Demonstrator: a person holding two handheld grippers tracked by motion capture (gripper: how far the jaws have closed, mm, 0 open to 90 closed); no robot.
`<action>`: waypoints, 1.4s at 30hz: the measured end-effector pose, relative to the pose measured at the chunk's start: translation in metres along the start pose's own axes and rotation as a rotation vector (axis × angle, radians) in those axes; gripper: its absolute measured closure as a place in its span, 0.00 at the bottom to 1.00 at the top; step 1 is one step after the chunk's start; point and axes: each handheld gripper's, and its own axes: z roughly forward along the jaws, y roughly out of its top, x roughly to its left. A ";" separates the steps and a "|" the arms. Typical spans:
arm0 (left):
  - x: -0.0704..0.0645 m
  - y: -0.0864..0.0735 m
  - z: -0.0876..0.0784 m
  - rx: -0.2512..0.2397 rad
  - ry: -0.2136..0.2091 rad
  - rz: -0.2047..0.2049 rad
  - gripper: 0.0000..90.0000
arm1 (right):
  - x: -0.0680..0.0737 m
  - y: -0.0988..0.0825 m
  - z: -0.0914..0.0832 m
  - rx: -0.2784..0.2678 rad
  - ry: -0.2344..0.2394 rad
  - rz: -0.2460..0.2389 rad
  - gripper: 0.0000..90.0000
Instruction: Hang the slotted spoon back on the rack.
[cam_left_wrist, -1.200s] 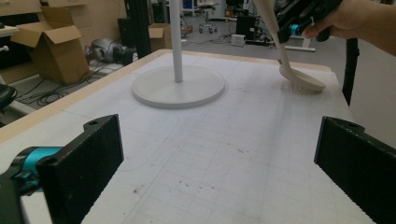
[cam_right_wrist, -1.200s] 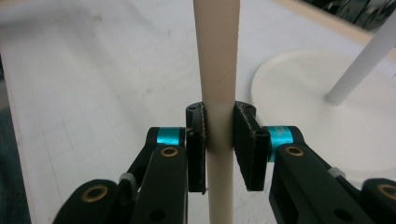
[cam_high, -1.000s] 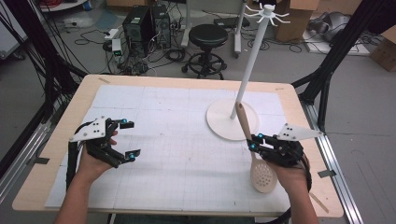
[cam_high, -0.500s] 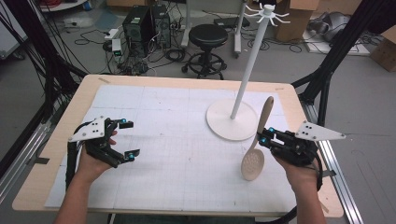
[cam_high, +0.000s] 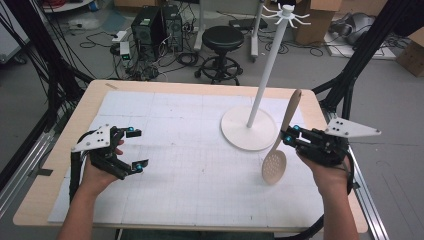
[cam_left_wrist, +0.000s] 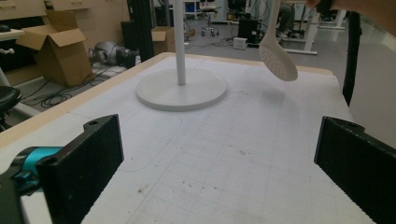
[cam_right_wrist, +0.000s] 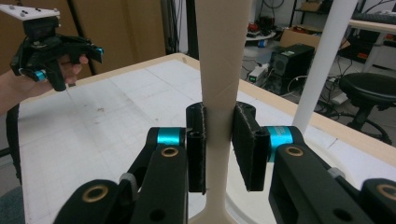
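Beige perforated spoon (cam_high: 276, 159), white gridded mat (cam_high: 190, 170)

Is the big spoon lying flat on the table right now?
No, the spoon is lifted off the table, its handle pinched between the jaws of the right gripper.

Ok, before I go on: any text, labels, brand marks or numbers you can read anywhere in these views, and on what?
No readable text in any view.
Slotted spoon: plain, no marking.
White stand: plain.
Table mat: printed grid lines, no numbers legible.
Cardboard boxes: no print that I can make out.
Computer towers on the floor: too small and blurred to read.
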 end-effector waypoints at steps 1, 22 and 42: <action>0.000 0.000 0.000 0.000 0.000 0.000 0.02 | -0.002 0.004 0.000 0.005 -0.002 0.000 0.84; 0.001 0.002 -0.006 -0.016 0.005 -0.002 0.02 | -0.044 0.071 0.007 0.076 -0.052 0.007 0.84; 0.003 0.002 -0.008 -0.028 0.004 -0.006 0.02 | -0.063 0.106 0.027 0.122 -0.119 0.013 0.84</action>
